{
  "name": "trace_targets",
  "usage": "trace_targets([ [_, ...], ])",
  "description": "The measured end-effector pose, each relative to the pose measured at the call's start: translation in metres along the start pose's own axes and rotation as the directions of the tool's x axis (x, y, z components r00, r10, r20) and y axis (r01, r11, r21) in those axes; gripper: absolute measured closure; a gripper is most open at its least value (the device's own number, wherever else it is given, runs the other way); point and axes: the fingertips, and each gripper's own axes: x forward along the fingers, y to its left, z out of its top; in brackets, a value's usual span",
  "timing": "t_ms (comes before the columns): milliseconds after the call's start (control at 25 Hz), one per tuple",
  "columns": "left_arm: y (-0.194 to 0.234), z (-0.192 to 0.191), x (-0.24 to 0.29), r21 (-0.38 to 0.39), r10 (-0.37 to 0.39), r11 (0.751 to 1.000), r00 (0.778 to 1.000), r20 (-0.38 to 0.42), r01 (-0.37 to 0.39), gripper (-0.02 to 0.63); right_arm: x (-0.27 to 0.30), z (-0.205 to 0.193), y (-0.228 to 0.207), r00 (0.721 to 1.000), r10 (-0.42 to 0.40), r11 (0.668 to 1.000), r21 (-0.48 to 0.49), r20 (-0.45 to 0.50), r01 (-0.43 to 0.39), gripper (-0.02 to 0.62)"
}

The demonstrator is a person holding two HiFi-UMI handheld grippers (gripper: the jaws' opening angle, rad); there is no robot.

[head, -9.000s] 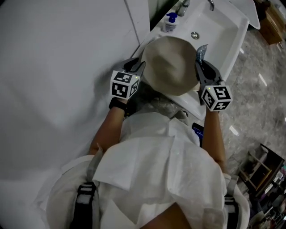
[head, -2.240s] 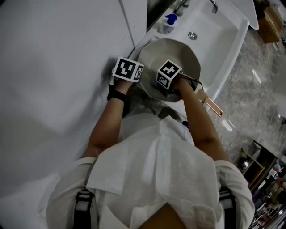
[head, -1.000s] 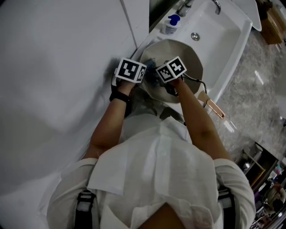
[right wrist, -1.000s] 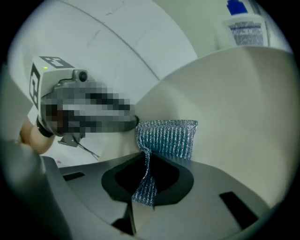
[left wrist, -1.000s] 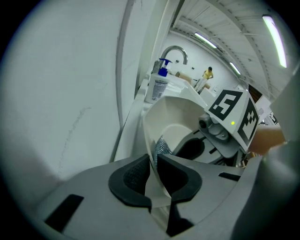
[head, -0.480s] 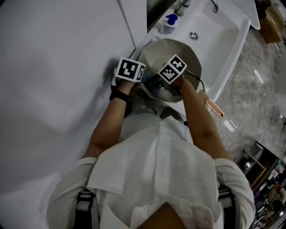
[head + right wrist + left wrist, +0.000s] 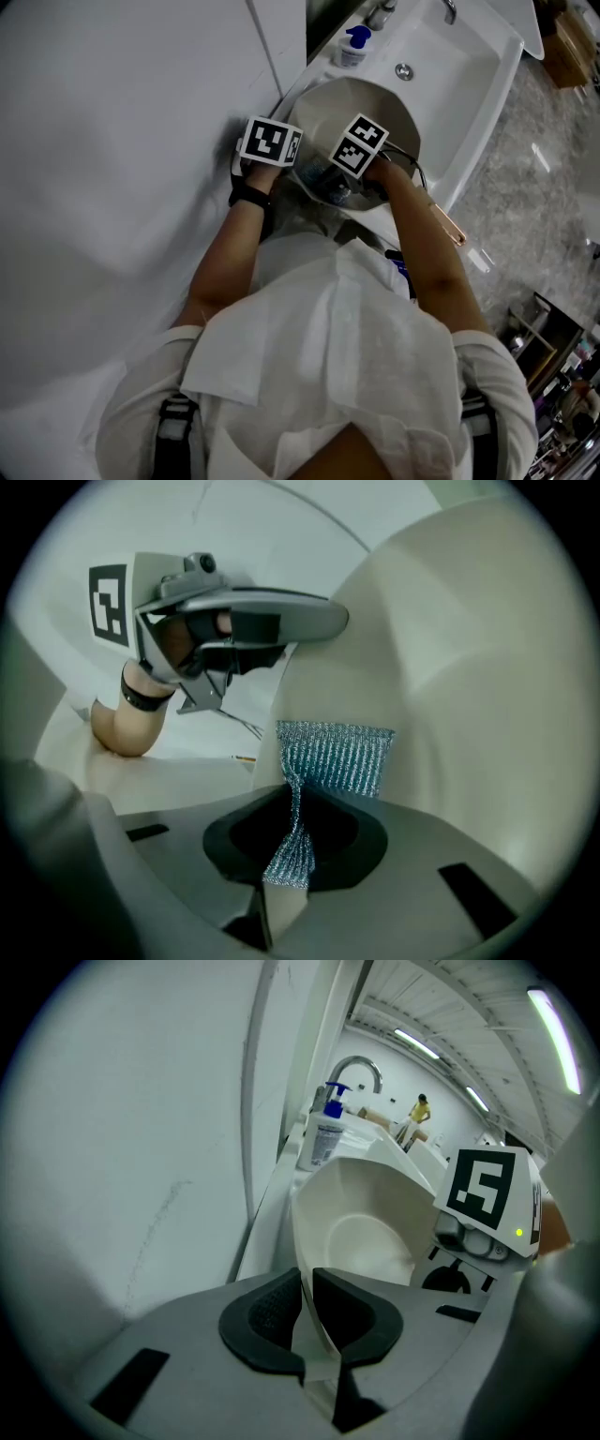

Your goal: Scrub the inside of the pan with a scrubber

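Observation:
A cream pan (image 7: 380, 98) is tilted on its side over the sink's near edge. My left gripper (image 7: 298, 161) grips the pan's left rim. In the left gripper view the rim (image 7: 302, 1241) runs between the gripper's (image 7: 307, 1314) dark pads, and the jaws are closing on it. My right gripper (image 7: 336, 180) reaches into the pan from the right. It (image 7: 289, 846) is shut on a blue-silver mesh scrubber (image 7: 334, 755), whose free end lies against the pan's inner wall (image 7: 469, 649). The left gripper's body (image 7: 234, 621) shows at the rim.
A white sink basin (image 7: 459, 66) with a drain (image 7: 403, 71) lies beyond the pan. A soap bottle with a blue pump (image 7: 354, 47) and a faucet (image 7: 361, 1068) stand at its back edge. The pan's copper handle (image 7: 450, 230) points right. A white wall (image 7: 122, 141) fills the left.
The right gripper has gone from the pan's outer right side into the pan with the scrubber. Over the last second it shifted slightly inside. The left gripper stayed on the rim.

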Motion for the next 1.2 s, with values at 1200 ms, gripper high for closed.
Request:
trace_targets([
  [1200,-0.002,-0.005,-0.001,-0.035,-0.015,0.999,1.000,0.018,0.016,0.555,-0.076,-0.118,-0.063,0.591,-0.431,0.895,-0.239,-0.682,0.378,0.552],
])
